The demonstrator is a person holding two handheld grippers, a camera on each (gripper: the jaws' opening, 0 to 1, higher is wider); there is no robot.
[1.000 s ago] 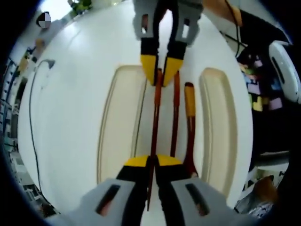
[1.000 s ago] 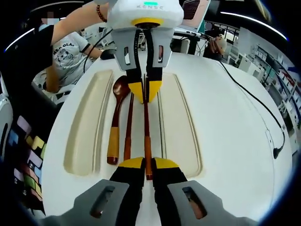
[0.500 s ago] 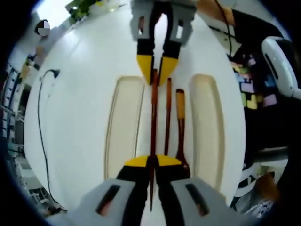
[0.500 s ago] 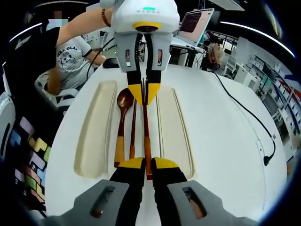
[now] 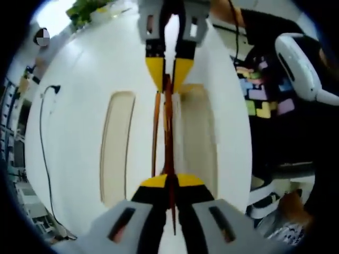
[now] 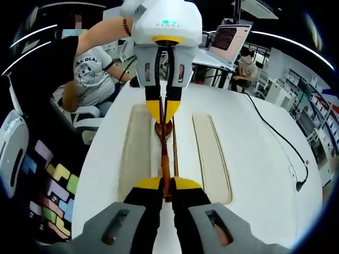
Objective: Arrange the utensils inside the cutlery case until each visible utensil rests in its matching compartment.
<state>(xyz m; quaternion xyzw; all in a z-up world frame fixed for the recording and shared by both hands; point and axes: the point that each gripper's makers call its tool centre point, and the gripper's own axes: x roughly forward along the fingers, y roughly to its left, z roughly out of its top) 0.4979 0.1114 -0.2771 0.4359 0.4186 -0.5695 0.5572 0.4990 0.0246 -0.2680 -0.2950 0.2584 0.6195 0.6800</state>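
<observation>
Both grippers are clamped on the same dark reddish-brown wooden chopstick [image 5: 169,138], one at each end. In the left gripper view, the left gripper [image 5: 170,182] sits bottom centre, yellow-tipped jaws closed on the stick's near end, with the tip poking out below them. The right gripper [image 5: 165,79] comes in from the top centre, jaws pinched on the far end. The right gripper view mirrors this: right gripper [image 6: 165,185] at the bottom, left gripper [image 6: 164,108] at the top, chopstick [image 6: 164,153] running straight between them.

Two-end hold looks deliberate: a thin stick held at one end would pivot, while this keeps it level and aligned with the long axis of the case.

The cream oblong cutlery case [image 5: 117,143] lies on the round white table [image 5: 74,95]. Long tray sections show either side of frame centre, with the held stick over the middle strip. The case [image 6: 212,153] reads the same in the right gripper view.

A second thin brown chopstick [image 5: 155,132] lies just beside the held one, left of it in the left gripper view. A brown wooden spoon bowl [image 6: 160,128] peeks out near the left gripper's tips in the right gripper view. Can't tell which compartment either rests in, or whether the held stick touches the case.

Judgement: mid-carry, with the stick not yet seated beside its pair.
</observation>
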